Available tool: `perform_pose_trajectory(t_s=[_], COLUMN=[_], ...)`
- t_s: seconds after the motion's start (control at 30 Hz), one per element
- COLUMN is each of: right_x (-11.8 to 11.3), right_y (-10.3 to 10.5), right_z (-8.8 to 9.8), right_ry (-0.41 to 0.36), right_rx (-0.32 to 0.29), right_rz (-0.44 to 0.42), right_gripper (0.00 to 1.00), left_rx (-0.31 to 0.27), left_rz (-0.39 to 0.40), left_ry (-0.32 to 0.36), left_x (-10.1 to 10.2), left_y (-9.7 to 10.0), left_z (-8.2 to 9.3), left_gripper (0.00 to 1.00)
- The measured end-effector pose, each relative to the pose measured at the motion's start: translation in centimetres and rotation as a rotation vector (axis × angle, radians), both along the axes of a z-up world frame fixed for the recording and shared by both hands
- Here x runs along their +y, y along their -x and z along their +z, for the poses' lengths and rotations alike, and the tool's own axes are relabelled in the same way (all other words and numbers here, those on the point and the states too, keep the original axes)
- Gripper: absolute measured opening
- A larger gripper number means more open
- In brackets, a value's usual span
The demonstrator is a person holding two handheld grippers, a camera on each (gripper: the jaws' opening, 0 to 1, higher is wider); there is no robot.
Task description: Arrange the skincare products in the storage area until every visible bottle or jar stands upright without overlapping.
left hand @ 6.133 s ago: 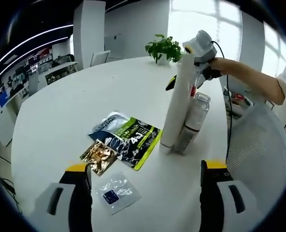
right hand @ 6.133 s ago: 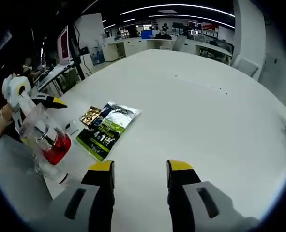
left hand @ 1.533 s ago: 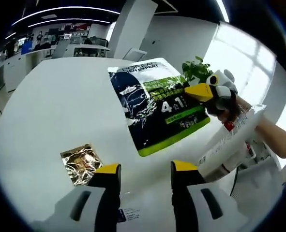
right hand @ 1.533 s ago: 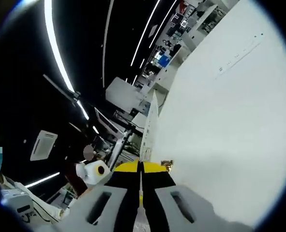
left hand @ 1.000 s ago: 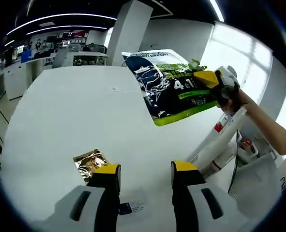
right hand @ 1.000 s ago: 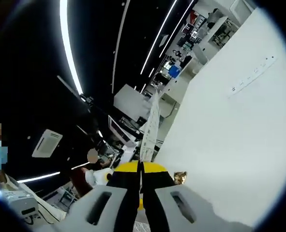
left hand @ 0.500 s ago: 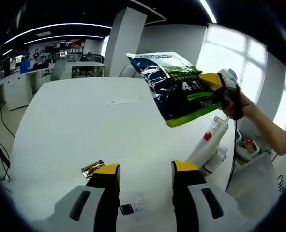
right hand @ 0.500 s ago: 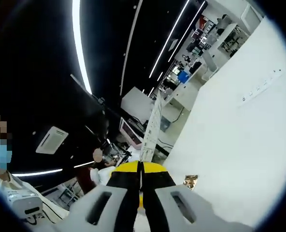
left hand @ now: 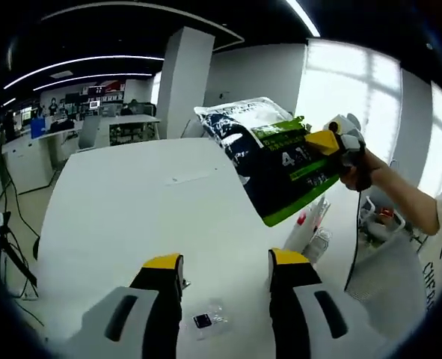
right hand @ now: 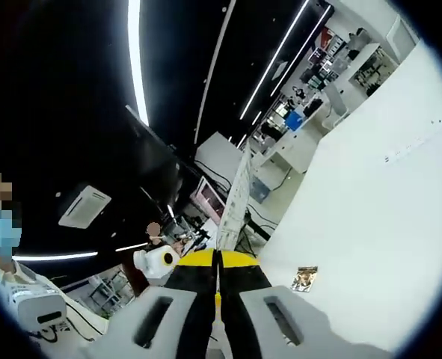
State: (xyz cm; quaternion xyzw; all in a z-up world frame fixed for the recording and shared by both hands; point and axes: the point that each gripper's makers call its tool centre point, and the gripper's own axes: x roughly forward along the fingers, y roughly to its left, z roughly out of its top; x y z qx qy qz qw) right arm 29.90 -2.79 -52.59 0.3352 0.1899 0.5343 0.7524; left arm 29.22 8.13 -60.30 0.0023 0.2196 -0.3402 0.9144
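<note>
Left gripper view: left gripper (left hand: 226,271) fingers apart, holding nothing, over the white tabletop (left hand: 131,202). Right gripper (left hand: 327,140) lifts the dark-and-green pouch (left hand: 269,158) above a leaning tube (left hand: 304,224).

Right gripper view: right gripper (right hand: 217,263) fingers clamped on the pouch (right hand: 235,196) edge; gold sachet (right hand: 305,278) on the tabletop (right hand: 370,224).

pouch (left hand: 274,155) clamped in right gripper (left hand: 319,141), above table (left hand: 131,217) | sachet (left hand: 209,321) on table between left gripper's (left hand: 226,265) fingers | bottles (left hand: 310,228) right of fingers, under pouch
</note>
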Motion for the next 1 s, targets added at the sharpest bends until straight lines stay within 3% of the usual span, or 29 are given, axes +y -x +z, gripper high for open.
perform_pose_trajectory(t_s=[0.23,0.37,0.67,1.0], right_x=[0.2,0.1,-0.8,-0.6], right_y=[1.1,1.8,2.5,4.1], right_z=[0.0,0.1,0.3,0.0], right_ry=[-0.007,-0.018,-0.049,-0.036], right_rx=[-0.003,-0.009,-0.008,-0.026], right_rz=[0.015,0.014,0.004,0.027], right_gripper=[0.01,0.01,0.01,0.01], left_rx=[-0.027,-0.056,-0.062,-0.064], left_rz=[-0.017,-0.065,-0.132,-0.178], left_ry=[0.049,0.068,0.107,0.172], left_x=[-0.1,-0.7,-1.5,-3.1], left_y=[1.2,1.9,3.4,3.7], left_z=[2.0,2.9,3.7,4.8], left_gripper=[0.42,0.43,0.43,0.44])
